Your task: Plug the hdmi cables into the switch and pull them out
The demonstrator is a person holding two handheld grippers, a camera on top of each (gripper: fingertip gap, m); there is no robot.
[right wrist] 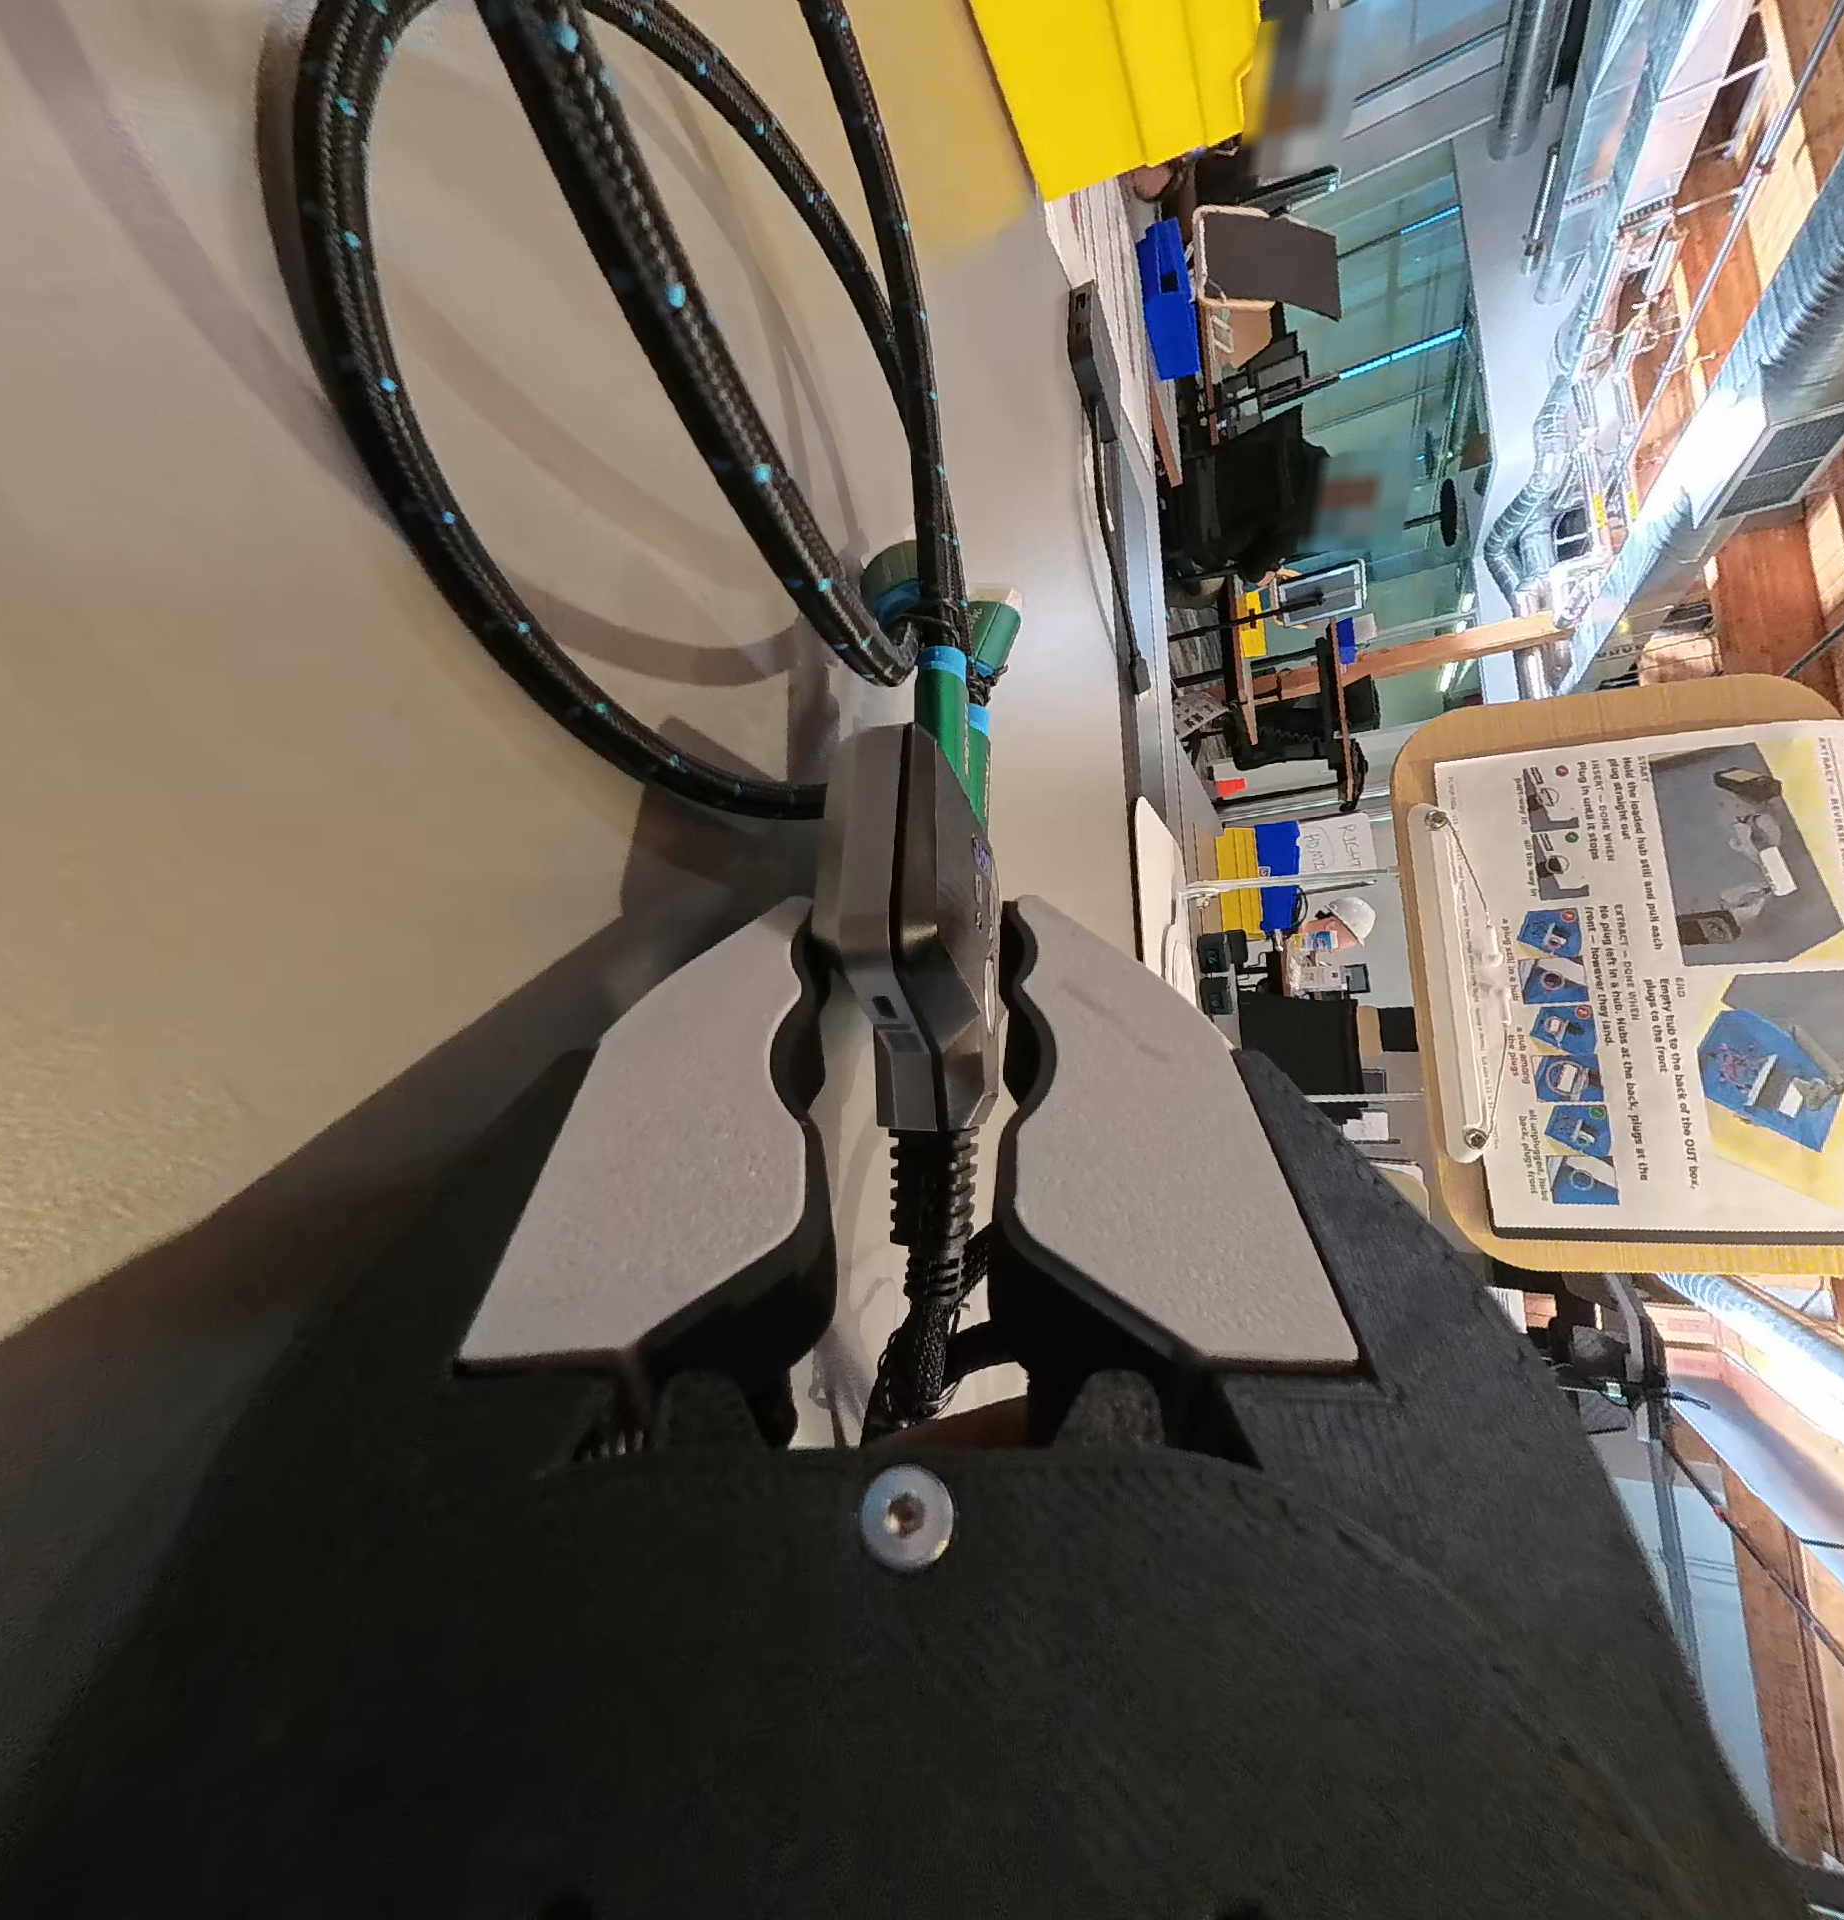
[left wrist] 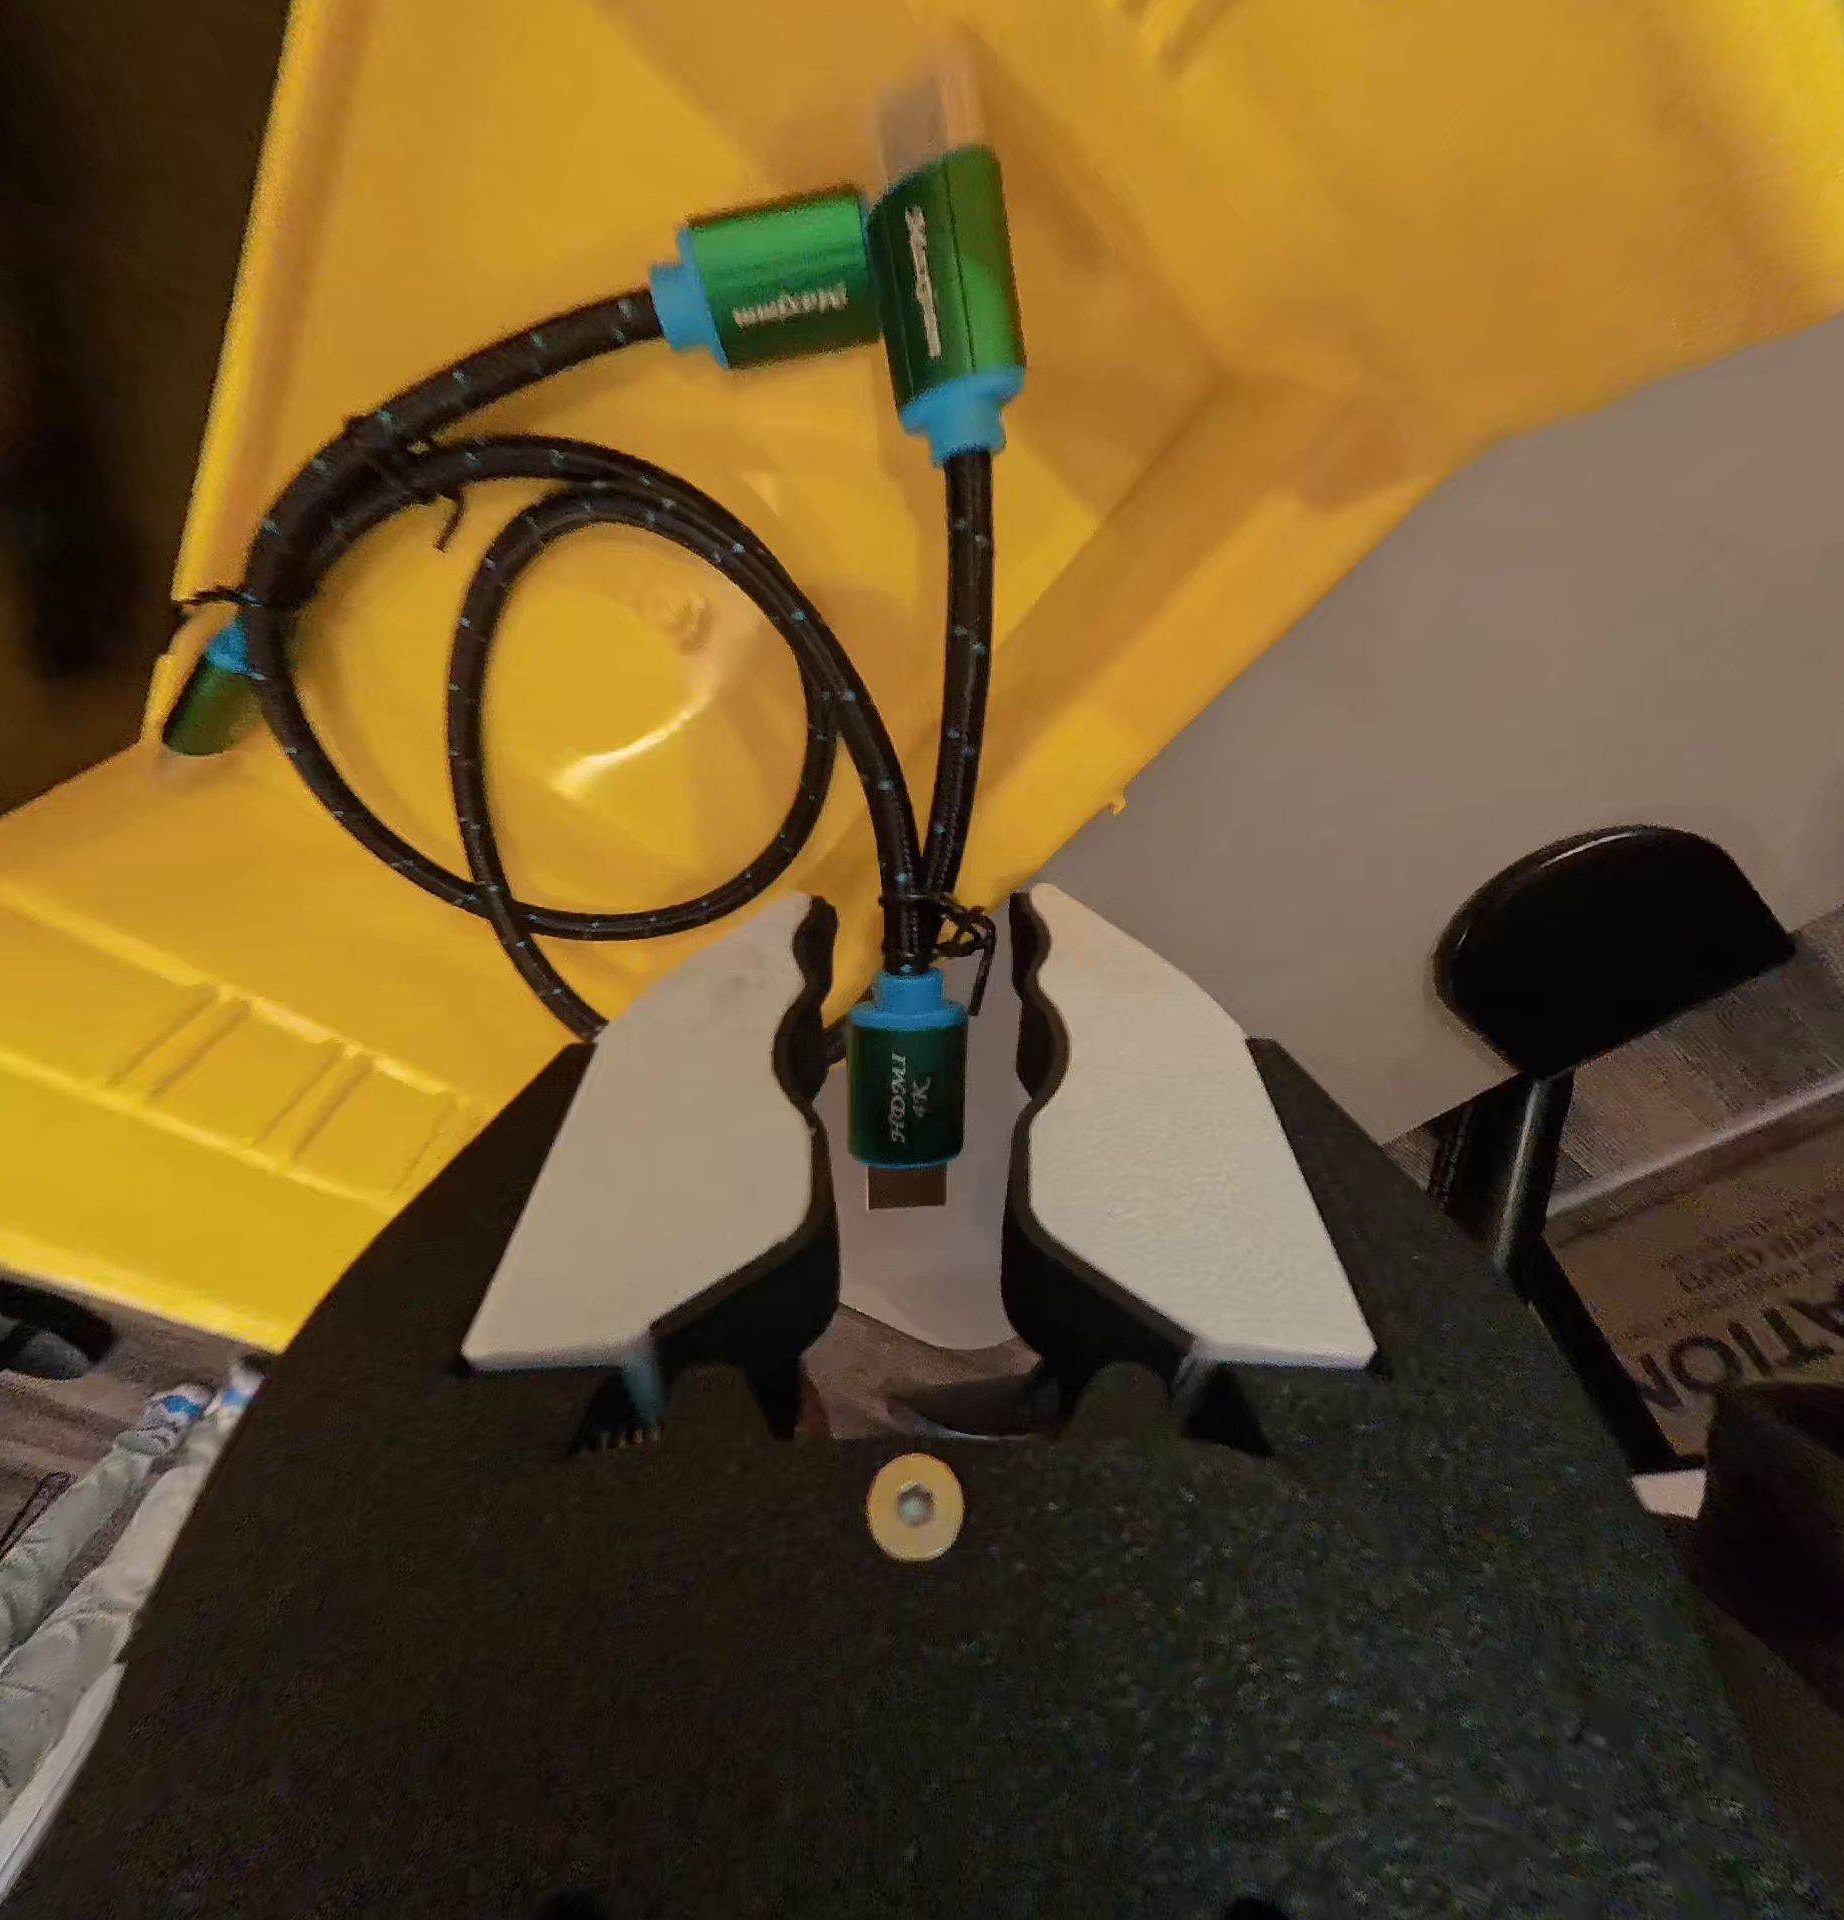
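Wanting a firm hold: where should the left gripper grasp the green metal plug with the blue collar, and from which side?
Probably the green metal plug's barrel, below its blue collar, pads closing from either side: the left gripper's fingers flank it with gaps, and its sides run straight and parallel.

The setting is a large open industrial workspace of the lab or workshop kind. In the right wrist view, exposed silver ventilation ducts (right wrist: 1583, 125) and pipe runs follow a ceiling of timber and brick. Glass partition walls (right wrist: 1406, 301) close the far end. Work tables (right wrist: 1282, 665) stand well apart across the floor, carrying blue and yellow storage bins (right wrist: 1172, 301). A person in a white hard hat (right wrist: 1344, 920) is seated far off. A wooden clipboard with an illustrated instruction sheet (right wrist: 1666, 977) stands near on the right. A large yellow plastic tote (left wrist: 1209, 312) rests on the pale worktop (right wrist: 170, 727).
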